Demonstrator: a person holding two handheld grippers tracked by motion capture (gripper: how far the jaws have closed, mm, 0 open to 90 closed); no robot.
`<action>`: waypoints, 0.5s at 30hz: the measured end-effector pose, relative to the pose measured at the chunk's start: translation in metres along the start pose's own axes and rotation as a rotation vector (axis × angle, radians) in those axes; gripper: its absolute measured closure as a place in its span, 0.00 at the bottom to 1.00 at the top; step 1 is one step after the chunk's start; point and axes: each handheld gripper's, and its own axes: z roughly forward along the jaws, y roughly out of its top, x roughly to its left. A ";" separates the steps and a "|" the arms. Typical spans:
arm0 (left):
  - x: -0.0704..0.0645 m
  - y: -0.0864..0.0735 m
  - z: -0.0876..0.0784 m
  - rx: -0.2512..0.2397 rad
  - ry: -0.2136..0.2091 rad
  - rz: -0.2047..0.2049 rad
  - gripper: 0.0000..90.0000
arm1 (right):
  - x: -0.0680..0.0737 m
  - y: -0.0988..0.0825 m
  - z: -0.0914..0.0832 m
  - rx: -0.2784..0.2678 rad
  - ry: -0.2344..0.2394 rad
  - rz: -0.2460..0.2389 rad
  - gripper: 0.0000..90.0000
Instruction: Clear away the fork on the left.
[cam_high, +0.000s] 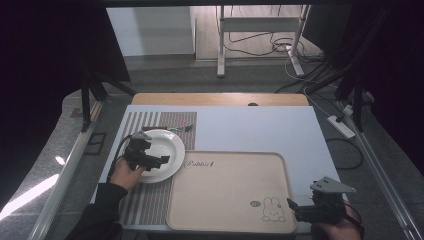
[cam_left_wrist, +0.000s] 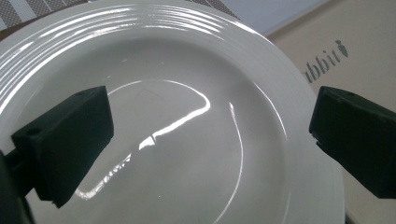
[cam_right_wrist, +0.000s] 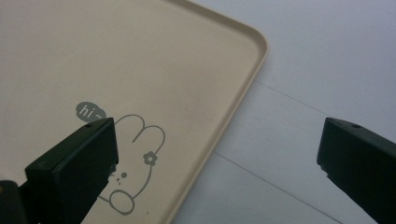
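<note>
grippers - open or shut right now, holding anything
Left gripper: open, jaws wide apart over the white plate, holding nothing.
Right gripper: open, over the corner of the tray, holding nothing.

Table (cam_high: 260, 131) has a pale blue-white top with a wood strip along the far edge, metal rails down both sides. Grey floor (cam_high: 165, 80) beyond it, wood flooring further back. White wall panel (cam_high: 150, 31) far left. Metal-legged stand (cam_high: 260, 40) at the back, loose cables (cam_high: 260, 47) beneath it. Power strip (cam_high: 341, 126) on the floor at right. Black curtains (cam_high: 45, 65) on both sides; light patch low left.
</note>
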 end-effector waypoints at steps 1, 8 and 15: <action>0.000 0.000 0.000 0.000 0.000 0.000 0.00 | 0.000 0.000 0.000 0.000 0.000 0.000 0.00; 0.010 0.012 0.009 0.014 -0.005 0.003 0.00 | 0.000 0.000 0.000 0.002 0.000 0.004 0.00; 0.015 0.023 0.019 0.035 0.002 0.021 0.00 | 0.000 0.000 0.000 0.004 0.001 0.005 0.00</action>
